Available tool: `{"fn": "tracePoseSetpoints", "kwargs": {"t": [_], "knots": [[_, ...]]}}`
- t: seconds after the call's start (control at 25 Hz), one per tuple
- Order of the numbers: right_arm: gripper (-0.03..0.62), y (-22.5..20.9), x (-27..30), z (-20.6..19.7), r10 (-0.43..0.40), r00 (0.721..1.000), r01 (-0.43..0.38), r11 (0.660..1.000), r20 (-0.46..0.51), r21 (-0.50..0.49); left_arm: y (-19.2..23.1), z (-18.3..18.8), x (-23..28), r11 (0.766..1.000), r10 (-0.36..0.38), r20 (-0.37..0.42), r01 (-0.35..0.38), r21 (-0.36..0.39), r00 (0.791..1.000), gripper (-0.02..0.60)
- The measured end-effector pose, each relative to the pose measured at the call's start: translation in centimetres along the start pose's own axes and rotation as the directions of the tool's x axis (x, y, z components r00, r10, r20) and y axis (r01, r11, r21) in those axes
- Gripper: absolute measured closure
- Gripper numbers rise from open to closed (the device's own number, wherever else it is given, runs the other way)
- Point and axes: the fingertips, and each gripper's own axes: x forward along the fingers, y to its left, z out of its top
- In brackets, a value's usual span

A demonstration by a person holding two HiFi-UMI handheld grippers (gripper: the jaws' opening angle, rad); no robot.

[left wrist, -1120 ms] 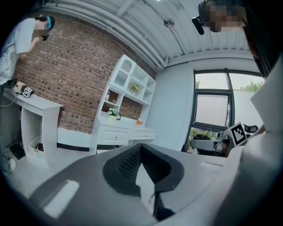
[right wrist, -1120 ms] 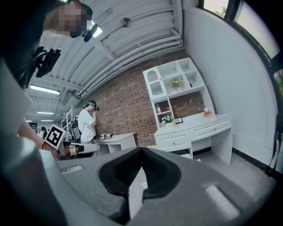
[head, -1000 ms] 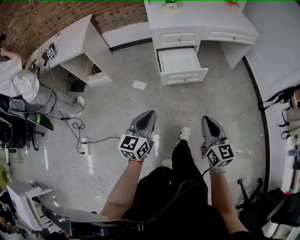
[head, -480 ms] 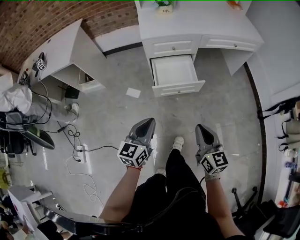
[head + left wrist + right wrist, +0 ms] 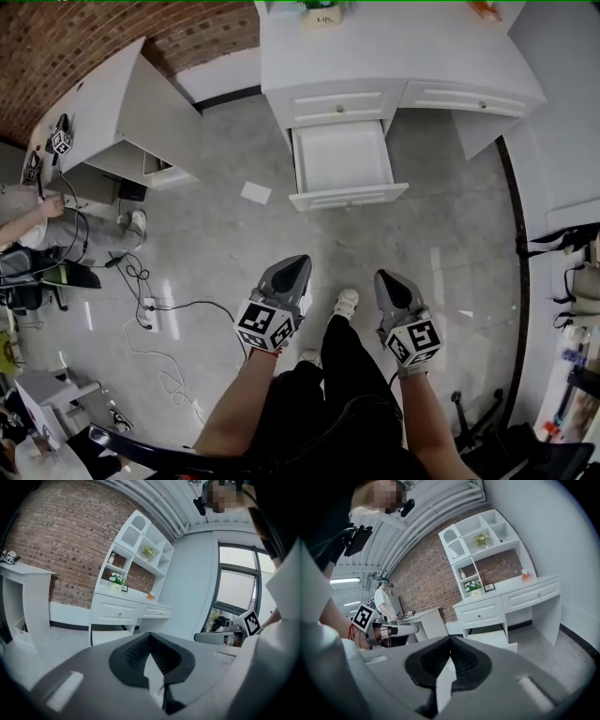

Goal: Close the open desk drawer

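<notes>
The drawer (image 5: pixel 339 164) is white and stands pulled well out from the table (image 5: pixel 394 47), its plain white bottom showing from above and its panelled front (image 5: pixel 348 197) facing the person. It sits in the lower slot of the table's left-hand drawer stack, just under a shut top drawer (image 5: pixel 337 103); a second shut drawer (image 5: pixel 459 98) lies to the right of that one, over the knee space. In the right gripper view the drawer (image 5: pixel 494 639) shows as a low white box jutting from beneath the table, and the left gripper view catches it (image 5: pixel 110 634) the same way.

Both tools are held out over the floor, well in front of the table and apart from the drawer. The left tongs (image 5: pixel 298 262) are closed with their tips together and nothing between them (the left gripper view shows the ribbed pads (image 5: pixel 138 651) meeting at the tip) and the right tongs (image 5: pixel 383 279) are likewise closed and empty — their tips point toward the table.

A sheet of paper (image 5: pixel 255 192) lies on the floor just left of the drawer front. On the table's back edge stands a small potted plant (image 5: pixel 322 7), with white shelves (image 5: pixel 480 536) rising above it against a brick wall (image 5: pixel 75 37).
</notes>
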Motion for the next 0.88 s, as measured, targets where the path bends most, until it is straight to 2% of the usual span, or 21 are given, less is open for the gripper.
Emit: {"fn": "tracePoseSetpoints", "kwargs": {"t": [0.56,0.88], "knots": [[0.592,-4.0,7.2,-4.8,0.139,0.985,-0.137,0.99,-0.102,0.022,2.9,-3.4,8.7,1.0,0.005,-0.015,-0.006,-0.01,1.0,0.58],[0.592,-7.5,11.9,-9.1,0.145,0.984,-0.144,0.989,-0.106,0.023,5.9,-8.6,12.4,1.0,0.008,-0.018,-0.008,-0.022,1.0,0.58]]}}
